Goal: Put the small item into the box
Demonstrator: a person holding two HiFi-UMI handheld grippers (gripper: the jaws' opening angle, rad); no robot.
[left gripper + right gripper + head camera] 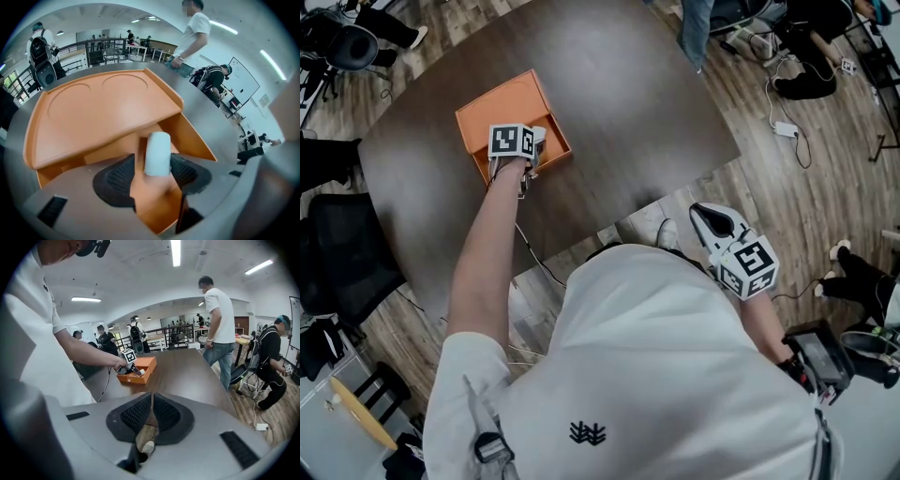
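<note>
Only in left gripper view: white roll [157, 149] between left tongs [153, 169]

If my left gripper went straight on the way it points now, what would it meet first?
The small white cylinder, between the parted jaws of the left gripper, inside the orange box; behind it, probably the box's floor, though depth is unclear.

In the head view, the marker cube [513, 141] of the left gripper [151, 174] covers its jaws and the 5 o'clock part of the open orange box [502, 108]. The small white cylinder [157, 152] is hidden there. In the right gripper view the box's contents are too small to tell.
</note>
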